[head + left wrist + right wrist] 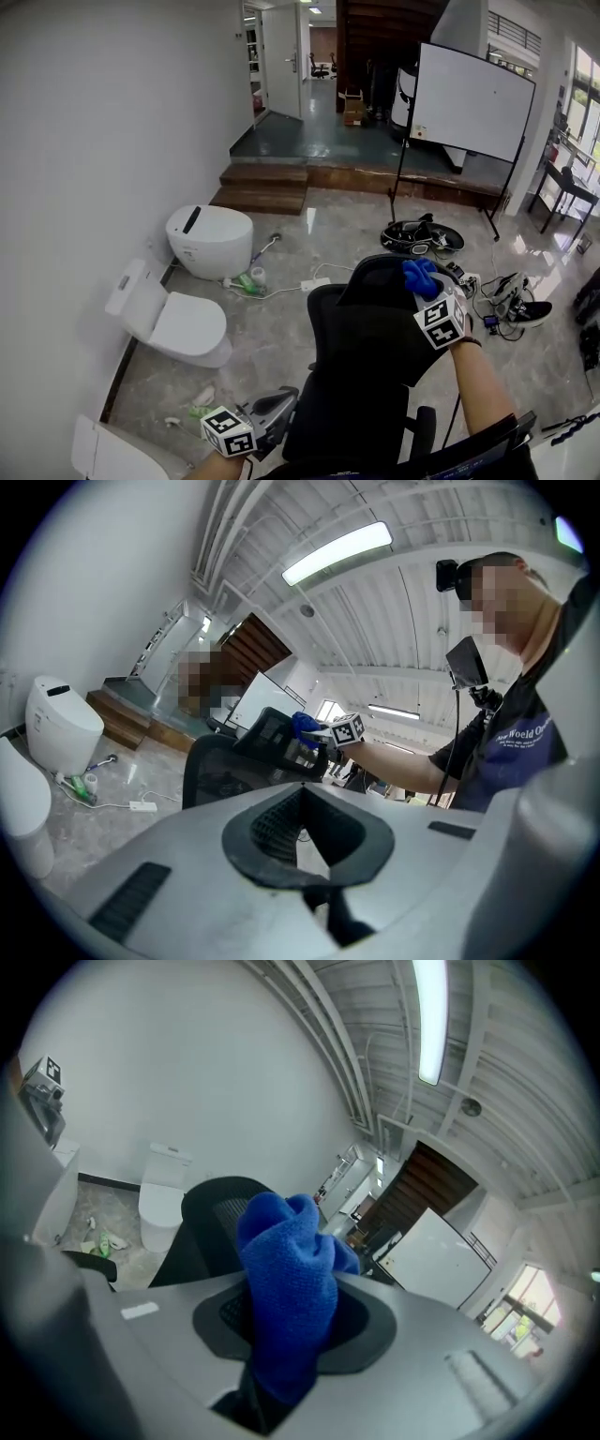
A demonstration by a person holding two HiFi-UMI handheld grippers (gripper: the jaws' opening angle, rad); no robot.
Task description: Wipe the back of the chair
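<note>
A black mesh office chair stands just in front of me, its headrest at the top. My right gripper is shut on a blue cloth, which rests at the headrest's right upper edge. In the right gripper view the cloth bulges up between the jaws, with the chair back behind it. My left gripper hangs low at the chair's left side, apart from it, shut on nothing. The left gripper view shows the chair and the cloth from the side.
Two white toilets stand along the left wall. A power strip and cables lie on the floor beyond the chair. Shoes and wires sit to the right. A whiteboard and wooden steps are farther back.
</note>
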